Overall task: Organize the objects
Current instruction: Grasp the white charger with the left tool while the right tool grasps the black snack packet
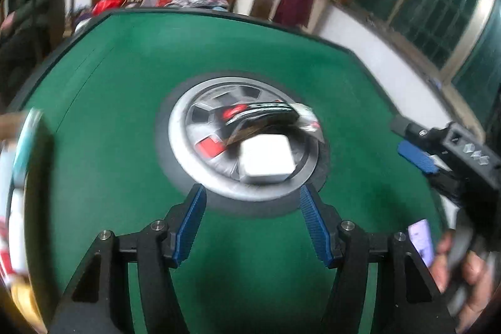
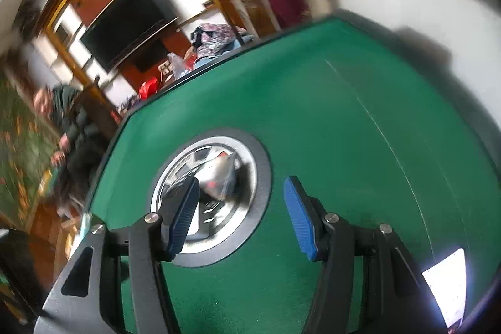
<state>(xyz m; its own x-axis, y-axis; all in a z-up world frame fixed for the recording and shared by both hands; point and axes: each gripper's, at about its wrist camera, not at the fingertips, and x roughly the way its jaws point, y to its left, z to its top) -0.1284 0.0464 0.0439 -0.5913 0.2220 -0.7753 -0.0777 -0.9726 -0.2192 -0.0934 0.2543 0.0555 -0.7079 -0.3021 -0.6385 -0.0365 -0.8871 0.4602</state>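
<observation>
- Green felt table (image 1: 131, 89), dark-edged; a round silver hub (image 1: 200, 171) sits at its centre with spoke-like recesses. The objects to be organised are heaped on that hub, not on the felt.
- On the hub: a white squarish block (image 1: 266, 157) at roughly 4 o'clock of the disc, lying flat. Behind it, at 1 to 2 o'clock, a dark packet (image 1: 263, 111) with red and white print; under both, crinkled clear wrapping (image 1: 308, 115). Frames are motion-blurred, so the print is unreadable.
- Long axis: the packet runs about 9 to 3 o'clock in the left wrist view, its right end tipped slightly up; the block has no clear long axis.
- Left gripper (image 1: 250, 196): jaws half spread, nothing between the blue pads; it points down at the hub's near rim, the block just beyond the tips. I judge it lined up this way to straddle the block.
- Right gripper (image 2: 242, 194): likewise half spread and empty. Its left finger (image 2: 184, 208) overlaps the hub in view; the right one is over bare felt. From the left camera it enters at 3 o'clock (image 1: 419, 152), well off the pile.
- A lit phone screen (image 2: 446, 290) lies at the table's near right edge (not obviously part of the task).
- At 9 o'clock in the left view, blurred white and red items at the table edge; cannot identify them.
</observation>
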